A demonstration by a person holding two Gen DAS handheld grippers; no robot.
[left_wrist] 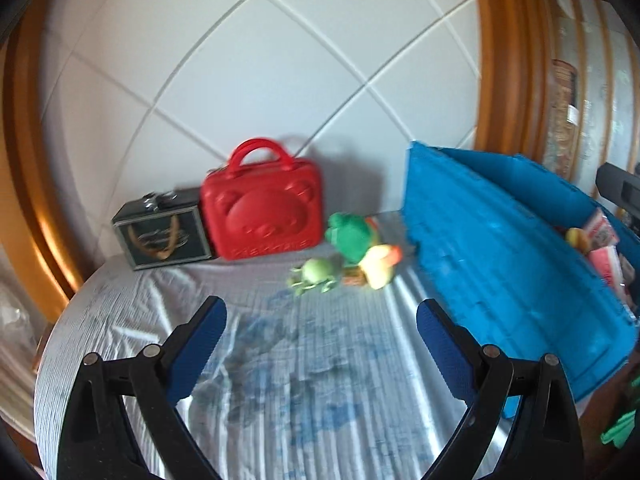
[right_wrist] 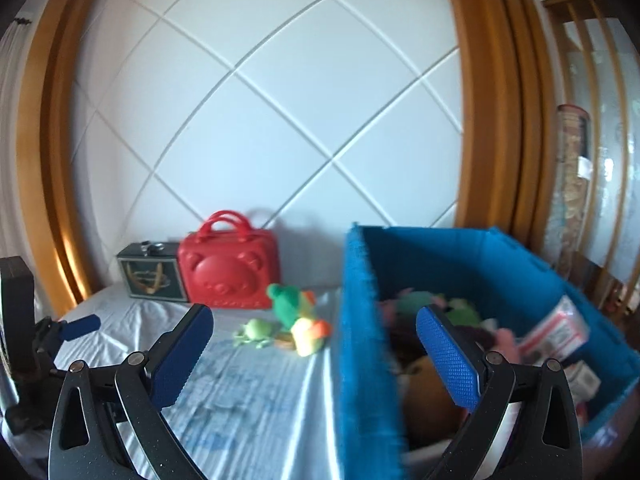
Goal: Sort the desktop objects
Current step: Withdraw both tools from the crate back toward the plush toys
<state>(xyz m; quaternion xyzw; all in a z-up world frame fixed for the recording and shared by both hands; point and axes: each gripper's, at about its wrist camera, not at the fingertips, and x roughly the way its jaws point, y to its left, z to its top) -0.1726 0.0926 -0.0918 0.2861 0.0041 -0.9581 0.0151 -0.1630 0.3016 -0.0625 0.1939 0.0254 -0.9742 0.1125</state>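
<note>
At about one o'clock from your left gripper (left_wrist: 320, 344), the last loose toys — a green plush (left_wrist: 349, 236), a small pale-green frog (left_wrist: 316, 274) and a yellow-orange plush (left_wrist: 380, 266) — lie bunched on the sheet (left_wrist: 280, 380) just beside the blue bin (left_wrist: 500, 260), likely because the bin already holds other soft toys and packets (sorting looks well along). Your left gripper hovers low over the sheet, wide open and empty, aimed toward the cluster. Your right gripper (right_wrist: 316, 356) is equally spread and empty, straddling the bin's near wall at its twelve o'clock.
</note>
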